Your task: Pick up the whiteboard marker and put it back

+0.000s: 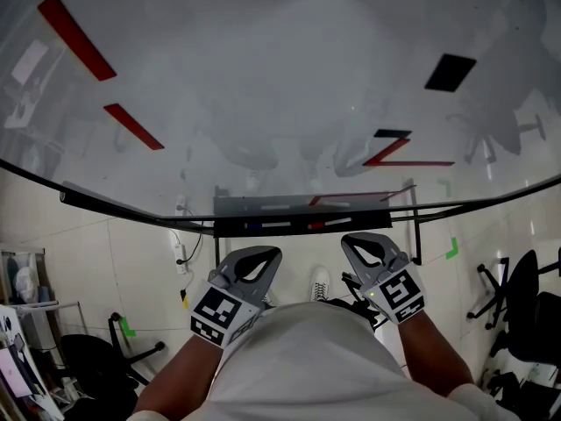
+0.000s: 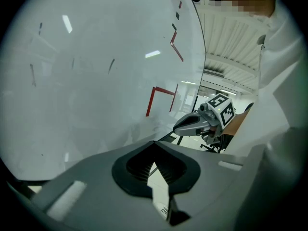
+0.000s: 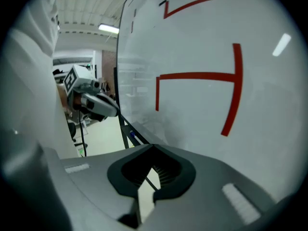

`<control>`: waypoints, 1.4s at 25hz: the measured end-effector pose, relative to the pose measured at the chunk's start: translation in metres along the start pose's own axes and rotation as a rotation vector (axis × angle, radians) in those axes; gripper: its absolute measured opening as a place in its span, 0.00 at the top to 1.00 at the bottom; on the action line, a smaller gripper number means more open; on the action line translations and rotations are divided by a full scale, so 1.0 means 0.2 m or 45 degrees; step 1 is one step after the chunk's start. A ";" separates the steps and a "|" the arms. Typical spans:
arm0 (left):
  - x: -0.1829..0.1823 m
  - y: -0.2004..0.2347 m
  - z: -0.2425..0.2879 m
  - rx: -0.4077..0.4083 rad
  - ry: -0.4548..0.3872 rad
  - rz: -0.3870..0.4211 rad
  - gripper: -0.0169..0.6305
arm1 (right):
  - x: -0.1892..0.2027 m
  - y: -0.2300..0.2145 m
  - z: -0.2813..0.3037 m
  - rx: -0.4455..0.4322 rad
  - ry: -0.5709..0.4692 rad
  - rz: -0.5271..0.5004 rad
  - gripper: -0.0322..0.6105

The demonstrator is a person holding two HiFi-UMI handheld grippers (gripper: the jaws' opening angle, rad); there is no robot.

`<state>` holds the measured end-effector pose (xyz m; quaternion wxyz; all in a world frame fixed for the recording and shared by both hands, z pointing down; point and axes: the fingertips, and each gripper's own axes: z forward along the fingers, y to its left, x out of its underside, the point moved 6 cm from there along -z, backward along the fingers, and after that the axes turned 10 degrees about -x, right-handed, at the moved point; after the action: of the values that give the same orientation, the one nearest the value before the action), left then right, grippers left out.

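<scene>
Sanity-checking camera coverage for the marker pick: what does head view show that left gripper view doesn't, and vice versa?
Head view only: markers lying in the tray, a shoe, office chairs. Left gripper view only: the ceiling, and the left gripper up close, shut with nothing between its jaws. Both: the whiteboard, its red marks, and the right gripper, shut.

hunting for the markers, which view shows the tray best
The head view: the whole tray sits under the whiteboard, markers in it. The right gripper view catches only one end; the left gripper view hardly any.
</scene>
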<state>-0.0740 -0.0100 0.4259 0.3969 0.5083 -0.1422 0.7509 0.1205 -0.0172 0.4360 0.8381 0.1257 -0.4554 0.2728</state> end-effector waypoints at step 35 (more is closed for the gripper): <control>0.03 0.01 -0.05 -0.055 -0.007 -0.063 0.95 | 0.25 -0.04 0.33 0.001 0.610 -0.628 0.88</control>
<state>-0.0832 -0.0026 0.4264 0.4258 0.5049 -0.1469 0.7364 0.1013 -0.0368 0.5141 0.9619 0.1648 -0.2014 0.0838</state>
